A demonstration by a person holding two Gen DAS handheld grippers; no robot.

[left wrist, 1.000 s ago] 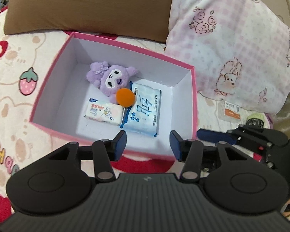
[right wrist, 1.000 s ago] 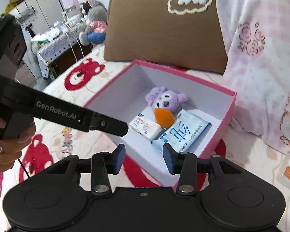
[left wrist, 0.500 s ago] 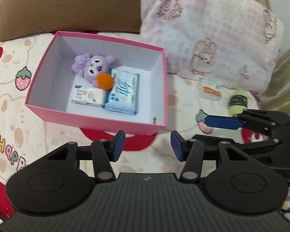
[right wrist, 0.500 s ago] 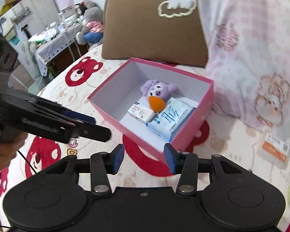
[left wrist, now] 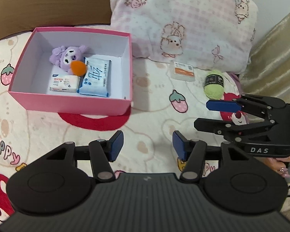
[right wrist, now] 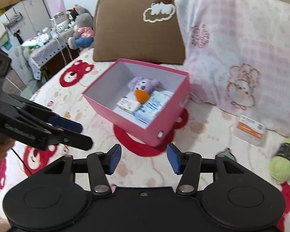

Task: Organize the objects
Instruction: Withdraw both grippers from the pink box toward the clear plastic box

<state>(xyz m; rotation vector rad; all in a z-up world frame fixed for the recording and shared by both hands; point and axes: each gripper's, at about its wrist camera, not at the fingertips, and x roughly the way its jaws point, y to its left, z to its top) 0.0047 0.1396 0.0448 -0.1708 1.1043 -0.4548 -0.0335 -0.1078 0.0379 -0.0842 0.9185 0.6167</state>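
Pink cardboard, the box [left wrist: 71, 104] now sits up toward the far left of the bedspread [left wrist: 154, 100] in the left wrist view, where a second ago it filled the middle of the frame right in front of the fingers. Both grippers have pulled back from it, and the view has swung toward the things left loose near the right edge of the bed.

The box already holds 4 items: a purple plush [left wrist: 67, 57], an orange ball [left wrist: 78, 68], a white tissue pack [left wrist: 64, 83] and a blue wipes pack [left wrist: 96, 77]. That step looks done.

A green yarn ball [left wrist: 214, 87] and a flat orange-labelled packet [left wrist: 183, 71] lie against the foot of the pink pillow [left wrist: 183, 19], probably next.

The left gripper [left wrist: 147, 146] and the right gripper [right wrist: 144, 158] are both opening, moderately wide, with nothing between the pads. The yarn lies ahead and right of the right gripper's jaws, well apart.
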